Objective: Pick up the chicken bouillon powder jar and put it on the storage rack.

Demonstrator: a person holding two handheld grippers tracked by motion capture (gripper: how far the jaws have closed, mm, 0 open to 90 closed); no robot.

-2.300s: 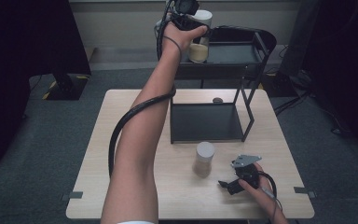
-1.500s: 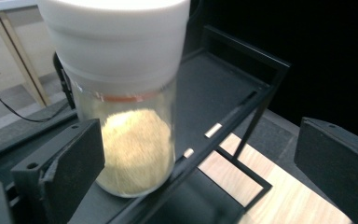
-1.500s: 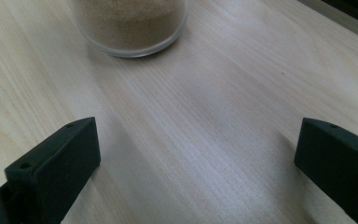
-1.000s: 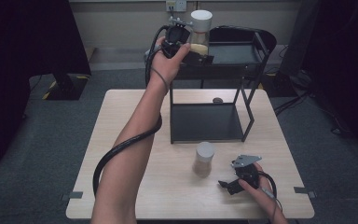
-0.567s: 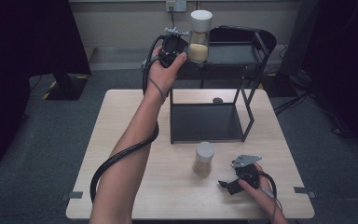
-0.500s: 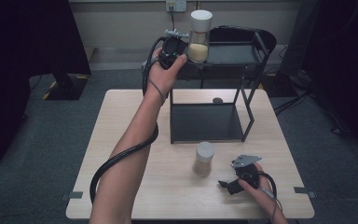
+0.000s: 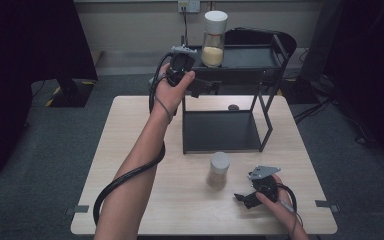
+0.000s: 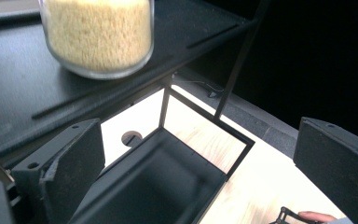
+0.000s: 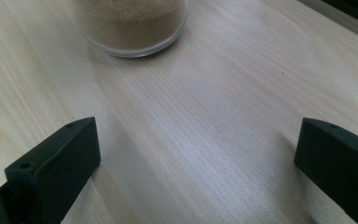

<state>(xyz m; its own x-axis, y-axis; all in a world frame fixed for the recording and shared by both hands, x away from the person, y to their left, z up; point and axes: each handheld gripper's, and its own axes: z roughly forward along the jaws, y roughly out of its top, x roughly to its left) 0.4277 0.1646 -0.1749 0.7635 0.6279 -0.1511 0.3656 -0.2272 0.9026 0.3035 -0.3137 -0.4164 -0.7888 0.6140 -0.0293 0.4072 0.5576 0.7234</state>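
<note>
Jaws of the left gripper (image 7: 206,88) stand wide apart with nothing between them, held in the air just in front of the top shelf of the black metal two-tier rack (image 7: 272,107). In the left gripper view, the clear glass jar of pale yellow grains (image 8: 99,35) stands upright on that top shelf just beyond the jaws, apart from them; the high view shows its white lid and its place near the shelf's left end. Below, the rack's dark lower tray rests on the light wooden table (image 7: 140,145).

The right gripper (image 7: 243,197) rests low over the table near the front right edge, its jaws likewise spread wide and holding nothing. Just beyond them stands the clear glass jar of brown powder with a grey lid (image 7: 219,170), upright on the bare wood in front of the rack, untouched.
</note>
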